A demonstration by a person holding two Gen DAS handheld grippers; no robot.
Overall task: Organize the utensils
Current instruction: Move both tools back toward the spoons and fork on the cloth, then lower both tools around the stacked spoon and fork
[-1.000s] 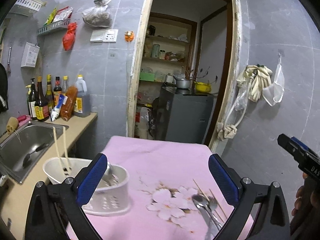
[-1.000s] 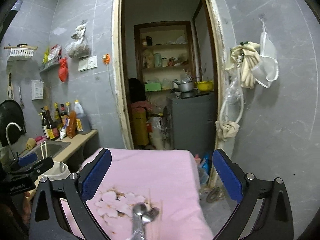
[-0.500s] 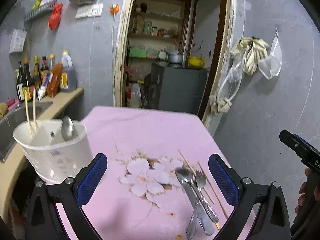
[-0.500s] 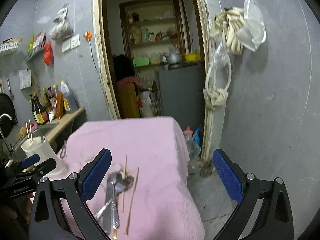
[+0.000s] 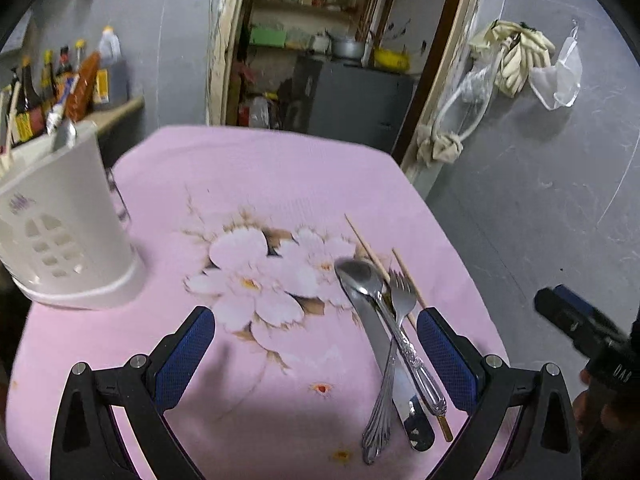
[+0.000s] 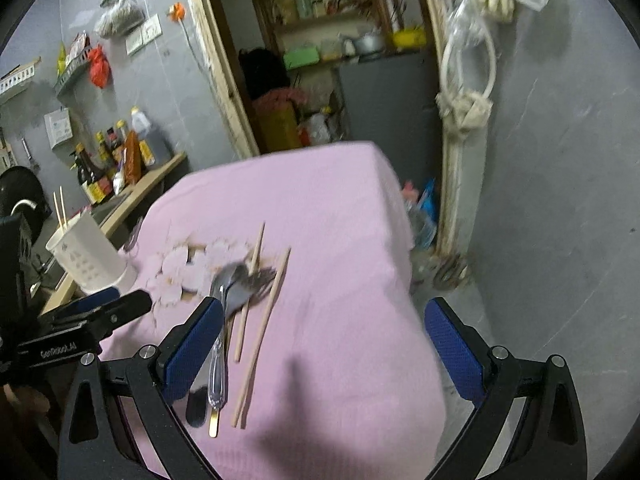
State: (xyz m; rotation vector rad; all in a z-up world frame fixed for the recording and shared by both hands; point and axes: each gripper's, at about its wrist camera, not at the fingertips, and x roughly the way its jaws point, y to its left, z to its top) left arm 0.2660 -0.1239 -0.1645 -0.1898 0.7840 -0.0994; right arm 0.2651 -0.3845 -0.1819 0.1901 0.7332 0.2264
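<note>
Jaws of both grippers, left [image 5: 316, 354] and right [image 6: 322, 348], gape wide, empty; spoon [image 5: 360, 280] ahead; "GenRobot.AI" lettering beside right's jaws.

Sauce bottles [image 5: 60, 84] on counter [image 6: 148, 184]; grey cabinet [image 5: 352, 100] in doorway; gloves [image 5: 516, 56] on wall.
</note>
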